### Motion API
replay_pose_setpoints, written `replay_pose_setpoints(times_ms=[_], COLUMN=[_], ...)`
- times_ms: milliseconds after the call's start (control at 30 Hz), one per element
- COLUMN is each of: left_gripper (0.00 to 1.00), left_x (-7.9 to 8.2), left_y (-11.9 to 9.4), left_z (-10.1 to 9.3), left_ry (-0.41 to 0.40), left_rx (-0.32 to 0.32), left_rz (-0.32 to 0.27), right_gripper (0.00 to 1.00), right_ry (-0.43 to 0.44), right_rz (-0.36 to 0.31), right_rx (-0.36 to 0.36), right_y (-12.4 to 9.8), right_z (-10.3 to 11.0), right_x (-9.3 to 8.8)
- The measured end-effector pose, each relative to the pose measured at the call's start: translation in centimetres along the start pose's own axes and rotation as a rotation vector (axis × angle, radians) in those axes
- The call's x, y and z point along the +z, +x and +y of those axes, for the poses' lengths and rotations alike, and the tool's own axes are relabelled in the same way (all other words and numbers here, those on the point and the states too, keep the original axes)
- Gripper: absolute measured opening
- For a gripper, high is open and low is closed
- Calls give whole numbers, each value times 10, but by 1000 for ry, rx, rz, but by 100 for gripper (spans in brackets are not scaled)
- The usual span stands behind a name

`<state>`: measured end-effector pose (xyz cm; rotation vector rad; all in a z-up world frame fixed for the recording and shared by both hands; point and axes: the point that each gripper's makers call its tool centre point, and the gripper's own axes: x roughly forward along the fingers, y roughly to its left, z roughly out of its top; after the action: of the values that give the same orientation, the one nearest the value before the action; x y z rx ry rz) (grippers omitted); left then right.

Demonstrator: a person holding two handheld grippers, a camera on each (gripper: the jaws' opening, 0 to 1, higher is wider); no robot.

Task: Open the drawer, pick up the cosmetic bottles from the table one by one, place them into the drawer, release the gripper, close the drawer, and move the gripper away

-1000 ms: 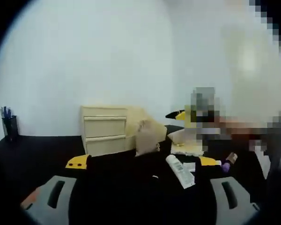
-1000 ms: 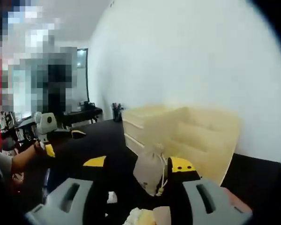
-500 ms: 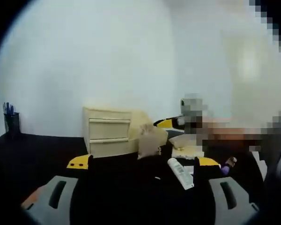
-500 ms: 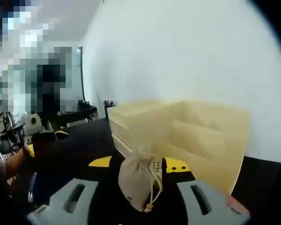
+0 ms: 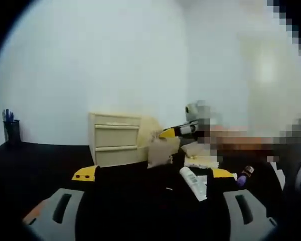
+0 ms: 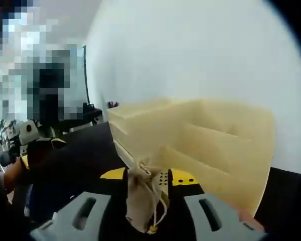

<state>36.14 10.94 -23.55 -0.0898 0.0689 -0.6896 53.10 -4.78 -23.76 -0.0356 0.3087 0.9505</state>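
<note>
Closer now, the right gripper (image 6: 146, 213) nears the cream wooden drawer chest (image 6: 200, 145), jaws shut on a beige drawstring pouch (image 6: 142, 201). Left gripper (image 5: 150, 201) waits, jaws wide and empty, beside a white cosmetic tube (image 5: 192, 183) on the black desk (image 5: 35, 165).

The right gripper (image 6: 146, 182), clamped on a small cloth pouch (image 6: 142, 196), has moved closer to the cream drawer unit (image 6: 200, 145); the unit now looms larger in the right gripper view than a second ago; the pouch hangs more squarely between the jaws. In the left gripper view, the right gripper (image 5: 171, 132) has travelled leftward toward the unit (image 5: 115, 144), and the pouch (image 5: 159, 150) with it.
</note>
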Motion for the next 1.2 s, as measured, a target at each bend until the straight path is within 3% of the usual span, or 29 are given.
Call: replay_pose_setpoints(times_ms=[167,367,800,1000,1133,1200], left_gripper=[81,80,80,80,69,69], left_x=[0,5,-1,1,0,1], left_y=[-1,-2,0,-1,-3,-3], left_z=[2,6,-5,-2,-3,-5], left_ry=[14,11,13,10,-3,-8], left_rx=[8,7,6,2,0,-7], left_rz=[6,-5,-2,-9,0,-5], right_gripper=[28,19,11,10,10,10], right_ry=[21,23,39,38,18,-6], right_rz=[9,17,28,2,-23,-45], right_rx=[23,27,37,49,76,107], right_y=[4,4,2,-5,-13,-18], right_z=[6,10,15,21,35,47], right_x=[-3,-5,-3,11,26,36])
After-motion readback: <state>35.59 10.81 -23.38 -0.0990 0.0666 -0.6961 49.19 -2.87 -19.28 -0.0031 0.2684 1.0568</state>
